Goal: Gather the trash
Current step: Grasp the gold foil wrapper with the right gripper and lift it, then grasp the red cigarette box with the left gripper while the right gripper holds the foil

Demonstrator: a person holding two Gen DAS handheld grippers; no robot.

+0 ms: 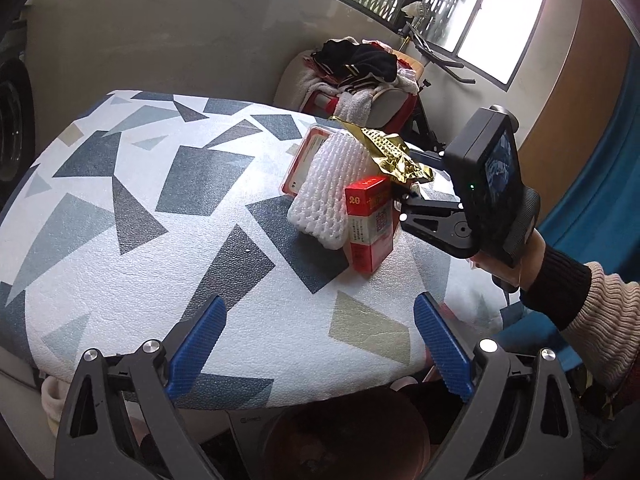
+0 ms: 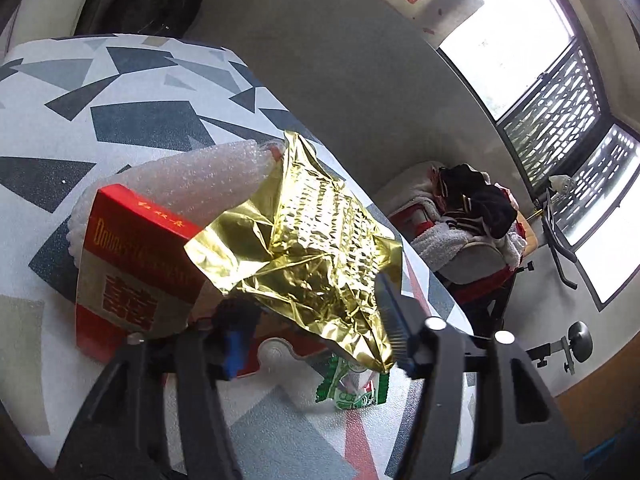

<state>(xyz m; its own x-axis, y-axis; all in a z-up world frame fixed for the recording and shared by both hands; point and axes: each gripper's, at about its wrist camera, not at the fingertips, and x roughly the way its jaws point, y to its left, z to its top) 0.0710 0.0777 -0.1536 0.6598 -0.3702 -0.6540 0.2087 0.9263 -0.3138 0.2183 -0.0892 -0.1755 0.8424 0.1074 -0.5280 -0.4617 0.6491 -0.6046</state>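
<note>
Beyond my fingers lies the round table in its white cloth with grey and blue shards (image 1: 132,184). Past the table's far edge a red chair heaped with black and white clothes (image 1: 360,76) stands below the barred window (image 1: 452,4).

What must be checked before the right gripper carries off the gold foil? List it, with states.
1. Right gripper on gold foil: ok, foil pinched between its fingers.
2. Foil clear of red box: cannot tell, they overlap in both views.
3. Left gripper free: ok, open, nothing between.
4. Table cleared: not ok; red box, white foam net and green wrapper lie on it.
</note>
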